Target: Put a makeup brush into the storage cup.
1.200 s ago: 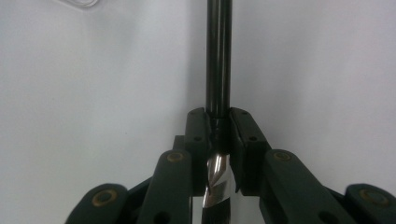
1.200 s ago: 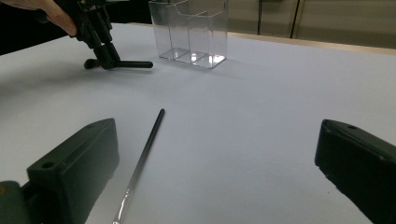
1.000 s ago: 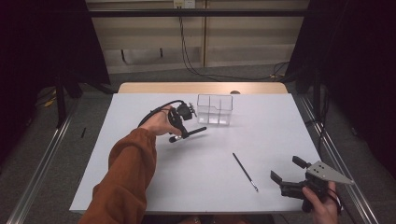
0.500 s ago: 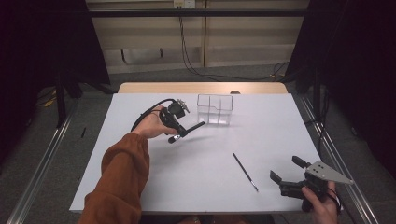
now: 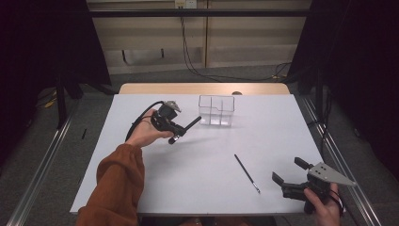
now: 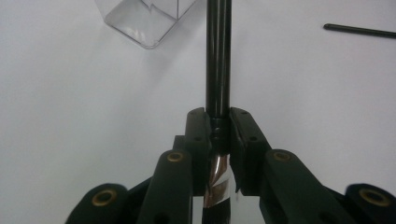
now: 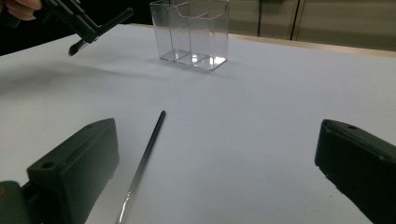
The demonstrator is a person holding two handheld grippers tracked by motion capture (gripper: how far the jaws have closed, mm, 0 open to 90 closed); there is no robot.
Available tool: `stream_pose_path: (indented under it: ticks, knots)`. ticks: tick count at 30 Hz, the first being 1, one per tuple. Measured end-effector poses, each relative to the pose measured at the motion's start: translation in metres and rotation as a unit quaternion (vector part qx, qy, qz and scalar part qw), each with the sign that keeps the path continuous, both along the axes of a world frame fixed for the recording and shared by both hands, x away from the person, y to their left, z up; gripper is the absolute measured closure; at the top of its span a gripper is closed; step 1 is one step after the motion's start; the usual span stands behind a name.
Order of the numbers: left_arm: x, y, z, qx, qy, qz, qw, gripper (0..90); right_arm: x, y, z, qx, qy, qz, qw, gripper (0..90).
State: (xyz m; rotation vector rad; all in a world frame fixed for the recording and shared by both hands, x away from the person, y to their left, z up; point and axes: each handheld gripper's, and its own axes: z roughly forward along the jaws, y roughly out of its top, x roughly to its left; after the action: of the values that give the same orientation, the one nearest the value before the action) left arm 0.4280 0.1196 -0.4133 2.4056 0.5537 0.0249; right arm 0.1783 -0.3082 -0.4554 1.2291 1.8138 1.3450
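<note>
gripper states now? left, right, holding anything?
Left gripper: shut on a black makeup brush, lifted off the table.
Right gripper: open, holding nothing; a thin black brush lies on the table ahead.

A black pen (image 6: 218, 56) with a shiny silver end is clamped between the left gripper (image 5: 175, 126)'s jaws, held off the counter (image 5: 188, 188) at the far left — its black end slanting toward the clear divided holder (image 5: 216, 111) just right of it.
</note>
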Motion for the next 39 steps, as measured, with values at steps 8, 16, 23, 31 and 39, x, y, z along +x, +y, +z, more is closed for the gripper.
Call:
stream_pose_path:
  ticks: [8, 16, 23, 31, 39]
  knots:
    - [-0.014, 0.015, -0.006, -0.061, 0.001, 0.04, 0.9973, 78.5, 0.0, 0.0, 0.0, -0.005, -0.002, 0.001, 1.0, 0.0]
    - [-0.028, 0.025, -0.005, -0.094, -0.023, 0.065, 0.9932, 78.4, 0.002, 0.002, 0.0, -0.001, -0.003, 0.001, 1.0, 0.0]
    - [-0.041, 0.03, -0.003, -0.13, -0.033, 0.086, 0.9873, 78.4, 0.003, 0.003, 0.001, -0.004, -0.005, 0.003, 1.0, 0.0]
    - [-0.058, 0.042, 0.002, -0.171, -0.053, 0.09, 0.9798, 78.5, 0.004, 0.002, 0.001, -0.002, -0.005, 0.0, 1.0, 0.0]
    - [-0.076, 0.051, -0.005, -0.183, -0.055, 0.105, 0.9759, 78.5, 0.005, 0.003, 0.001, 0.001, -0.005, -0.001, 1.0, 0.0]
